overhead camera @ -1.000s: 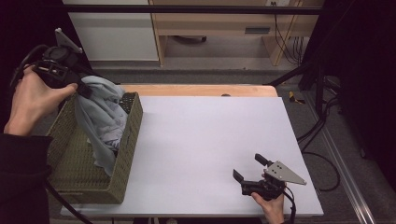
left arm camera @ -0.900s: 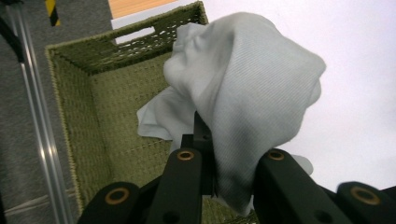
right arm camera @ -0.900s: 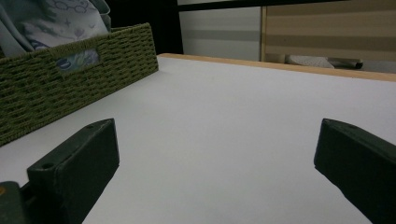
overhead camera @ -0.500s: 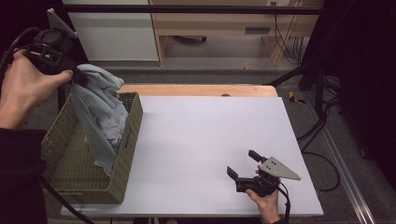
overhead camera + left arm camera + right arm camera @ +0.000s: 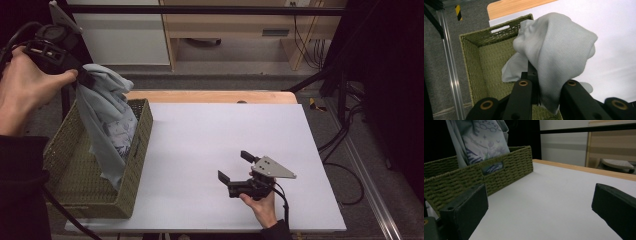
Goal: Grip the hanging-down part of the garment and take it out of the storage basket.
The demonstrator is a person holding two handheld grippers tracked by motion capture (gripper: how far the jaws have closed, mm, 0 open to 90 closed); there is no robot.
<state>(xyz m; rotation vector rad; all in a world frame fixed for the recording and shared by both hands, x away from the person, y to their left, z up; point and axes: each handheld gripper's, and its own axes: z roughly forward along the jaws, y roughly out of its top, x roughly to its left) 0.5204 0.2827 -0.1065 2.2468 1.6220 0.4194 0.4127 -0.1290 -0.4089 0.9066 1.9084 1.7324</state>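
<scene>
A pale grey-blue garment [image 5: 107, 115] hangs from my left gripper [image 5: 82, 77], which is shut on its top fold high above the green woven basket [image 5: 136, 172]. The cloth's lower end still drapes inside the basket and over its right wall. In the left gripper view the bunched cloth [image 5: 556, 50] sits pinched between the two jaws of the left gripper [image 5: 546, 85], with the basket [image 5: 486, 62] below. My right gripper [image 5: 235, 166] lies low on the white table [image 5: 210, 125] near the front edge, open and holding nothing. Along the right gripper [image 5: 540, 205] I see the basket [image 5: 506, 165] and the printed cloth [image 5: 484, 140].
A wooden strip [image 5: 210, 96] runs along the table's far edge. Beyond it stand a cabinet [image 5: 120, 35] and a wooden shelf [image 5: 235, 30]. Cables [image 5: 345, 135] and a dark stand lie on the floor at the right.
My left hand has lifted the garment a little higher out of the basket. My right gripper has slid left across the table toward the basket, still open.
</scene>
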